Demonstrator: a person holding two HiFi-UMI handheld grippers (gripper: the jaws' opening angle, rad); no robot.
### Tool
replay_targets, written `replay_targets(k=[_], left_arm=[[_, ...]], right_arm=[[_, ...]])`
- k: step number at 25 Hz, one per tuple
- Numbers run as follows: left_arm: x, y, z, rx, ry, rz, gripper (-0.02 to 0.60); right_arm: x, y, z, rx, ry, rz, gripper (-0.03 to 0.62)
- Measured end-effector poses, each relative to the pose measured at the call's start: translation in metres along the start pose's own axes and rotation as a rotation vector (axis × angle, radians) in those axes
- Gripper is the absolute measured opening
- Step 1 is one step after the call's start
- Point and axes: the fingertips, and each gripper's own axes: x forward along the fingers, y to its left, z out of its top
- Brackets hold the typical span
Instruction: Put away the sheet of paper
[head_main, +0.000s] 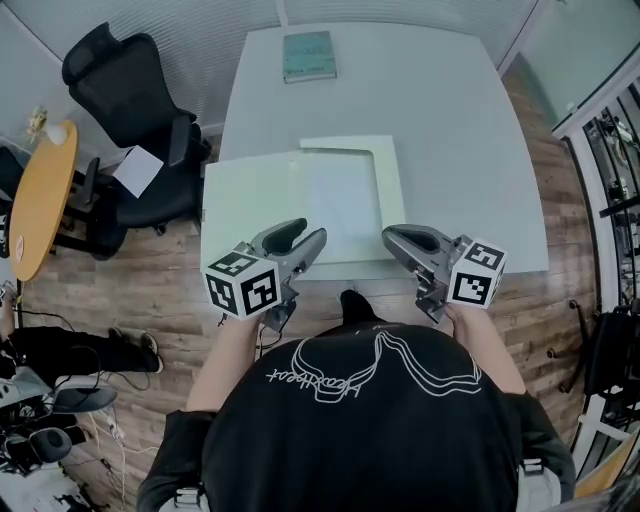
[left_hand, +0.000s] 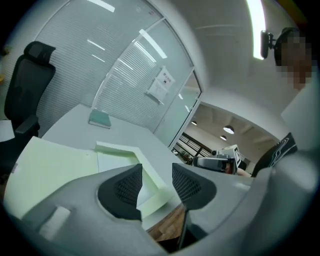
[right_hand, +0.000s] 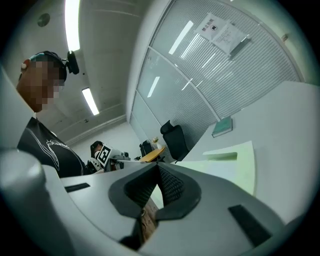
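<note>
Far left in the head view: round wooden table (head_main: 40, 190), then black office chair (head_main: 130, 100) with a loose white paper (head_main: 137, 170) on its seat. Next along, white table (head_main: 460, 130), with teal book (head_main: 308, 55) at its far edge. On the near part of that table, shallow pale green document box (head_main: 390, 185), lying open, lid (head_main: 250, 200) folded out flat to the left and reaching past the table's left edge. Inside the box, flat and square to its rim: sheet of paper (head_main: 342, 205), white, touched by neither tool. Low over the near table edge, left gripper (head_main: 312, 232), released, jaws well apart with nothing between them, only the box's near corner visible beyond. To the right, well apart from it, right gripper (head_main: 392, 238), clenched, jaw tips pressed together and empty, aimed toward the box's near right corner. Below both, black shirt (head_main: 370, 400) with white line print.
</note>
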Motion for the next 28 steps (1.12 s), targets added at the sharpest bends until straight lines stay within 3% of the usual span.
replay_targets(k=[3, 7, 9, 20, 28], left_arm=[[-0.007, -0.021, 0.007, 0.055, 0.0, -0.043, 0.156], [-0.02, -0.041, 0.017, 0.081, -0.022, -0.085, 0.06], [-0.028, -0.049, 0.019, 0.093, -0.038, -0.103, 0.043], [-0.033, -0.067, 0.016, 0.147, -0.047, -0.129, 0.014], [-0.049, -0.082, 0.002, 0.145, -0.063, -0.158, 0.012]], right_arm=[[0.001, 0.016, 0.008, -0.046, 0.001, 0.019, 0.008], [0.003, 0.034, 0.017, -0.079, -0.011, 0.039, 0.008], [0.004, 0.045, 0.016, -0.092, -0.011, 0.05, 0.008], [0.006, 0.057, 0.01, -0.155, 0.028, 0.046, 0.008], [0.001, 0.074, -0.006, -0.175, 0.035, 0.036, 0.008]])
